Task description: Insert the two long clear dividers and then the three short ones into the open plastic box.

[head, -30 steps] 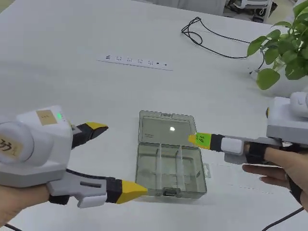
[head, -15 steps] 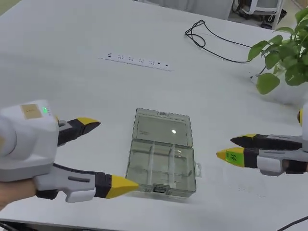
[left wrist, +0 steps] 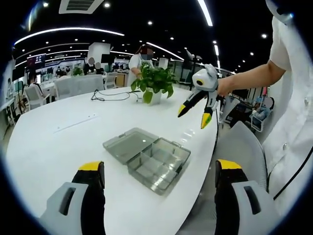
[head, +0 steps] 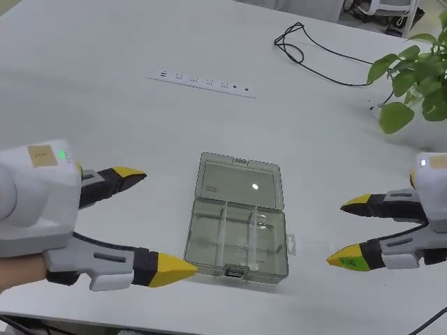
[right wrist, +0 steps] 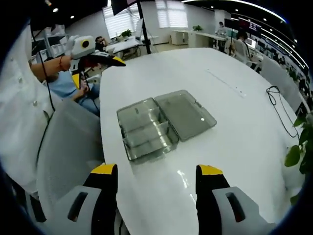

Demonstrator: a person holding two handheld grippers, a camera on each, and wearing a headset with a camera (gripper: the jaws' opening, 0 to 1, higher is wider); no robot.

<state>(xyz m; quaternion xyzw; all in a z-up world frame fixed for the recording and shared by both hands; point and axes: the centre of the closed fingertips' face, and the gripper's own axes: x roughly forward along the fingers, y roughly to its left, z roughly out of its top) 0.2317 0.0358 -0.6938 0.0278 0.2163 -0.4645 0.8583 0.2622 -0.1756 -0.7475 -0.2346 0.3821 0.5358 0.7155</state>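
The open smoky-clear plastic box (head: 237, 237) lies on the white table, its lid (head: 242, 181) folded flat behind it. Two long clear dividers (head: 222, 236) stand inside, running front to back, and a short clear piece (head: 261, 219) sits between them and the right wall. My left gripper (head: 165, 220) hovers open just left of the box, holding nothing. On the other side my right gripper (head: 339, 232) is open and empty, a little clear of the box. The box (left wrist: 149, 157) shows ahead of the left gripper (left wrist: 159, 166), and the box (right wrist: 145, 129) ahead of the right gripper (right wrist: 156, 169).
A small clear piece (head: 292, 244) lies on the table against the box's right side. A white power strip (head: 202, 82) and a black cable (head: 314, 47) lie farther back, with a potted plant (head: 419, 77) at the far right. The table's near edge (head: 230, 324) is close below the box.
My right gripper has drawn back from the box's upper right corner to the right and its jaws have spread wide. The left gripper holds about the same place.
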